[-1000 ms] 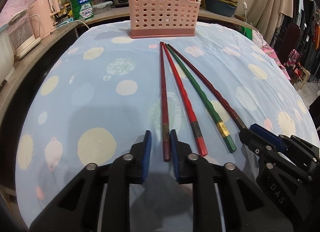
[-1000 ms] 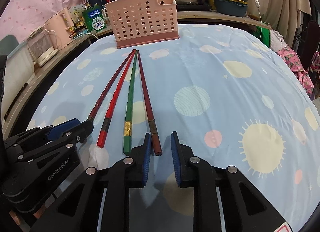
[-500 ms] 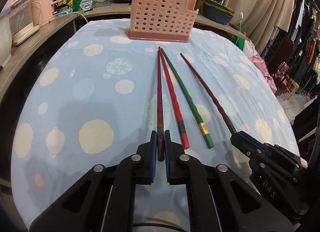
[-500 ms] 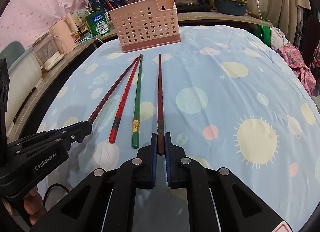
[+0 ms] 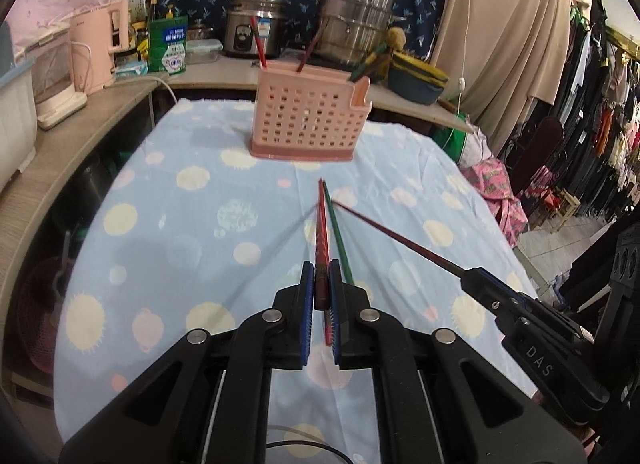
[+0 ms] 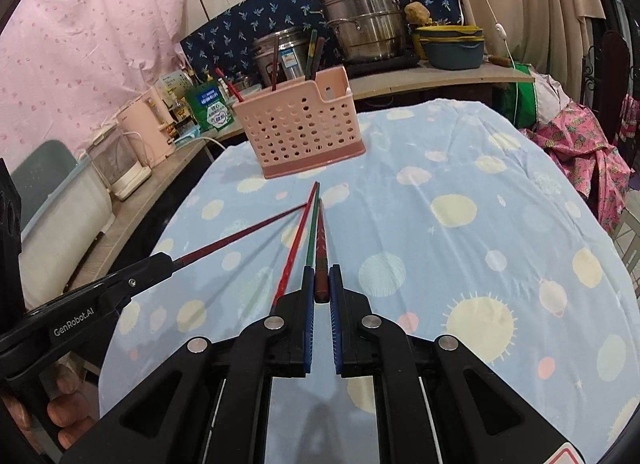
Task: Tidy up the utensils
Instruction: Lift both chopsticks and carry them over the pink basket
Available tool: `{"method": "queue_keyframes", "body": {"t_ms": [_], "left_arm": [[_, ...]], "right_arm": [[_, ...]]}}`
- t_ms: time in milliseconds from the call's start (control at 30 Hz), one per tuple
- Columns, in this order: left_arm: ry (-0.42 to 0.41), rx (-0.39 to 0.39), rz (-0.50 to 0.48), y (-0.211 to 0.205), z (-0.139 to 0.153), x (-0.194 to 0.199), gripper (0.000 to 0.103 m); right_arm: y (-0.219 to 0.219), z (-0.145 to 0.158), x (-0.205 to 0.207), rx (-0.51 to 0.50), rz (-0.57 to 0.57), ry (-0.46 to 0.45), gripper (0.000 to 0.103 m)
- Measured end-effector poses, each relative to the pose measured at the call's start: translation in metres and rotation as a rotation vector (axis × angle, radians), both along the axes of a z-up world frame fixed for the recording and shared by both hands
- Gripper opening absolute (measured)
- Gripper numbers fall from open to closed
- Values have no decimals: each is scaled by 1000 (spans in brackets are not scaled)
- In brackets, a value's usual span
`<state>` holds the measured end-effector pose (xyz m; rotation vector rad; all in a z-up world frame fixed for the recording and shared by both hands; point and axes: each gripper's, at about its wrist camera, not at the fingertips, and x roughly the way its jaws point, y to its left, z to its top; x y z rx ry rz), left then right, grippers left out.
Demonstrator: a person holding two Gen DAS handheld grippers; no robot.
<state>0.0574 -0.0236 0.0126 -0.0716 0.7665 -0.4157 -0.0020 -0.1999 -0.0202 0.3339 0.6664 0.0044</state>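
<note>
Keep the left hand-held gripper (image 5: 321, 284) clenched on the thick end of the first slim maroon wooden chopstick (image 5: 320, 248), jaws just now closing onto it with the stick between the pads. Keep the right hand-held gripper (image 6: 321, 284) equally tight on the butt of the second slim maroon wooden chopstick (image 6: 320, 248). Both sticks are held clear of the pale blue spotted cloth (image 5: 180, 244) covering the tabletop, tips pointing toward the pink perforated plastic utensil basket (image 5: 308, 120) at the far end. Hold the two tips apart while carrying, since they converge ahead and could likely cross or knock. Steer over the bright red chopstick (image 6: 294, 248) and the green chopstick (image 6: 313, 232) lying on the cloth between the hands, without brushing either. Tilt each stick toward upright near the basket, aim for a gap among the utensils already standing inside, and release only once the tip is well below the rim.
</note>
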Motion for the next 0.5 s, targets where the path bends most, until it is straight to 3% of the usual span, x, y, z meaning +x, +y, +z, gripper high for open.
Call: {"method": "queue_keyframes", "body": {"t_ms": [500], "left_arm": [[-171,-7,24,-9,89,40,7]], "right_arm": [[-26,96,22,-21,-53,-218,8]]}}
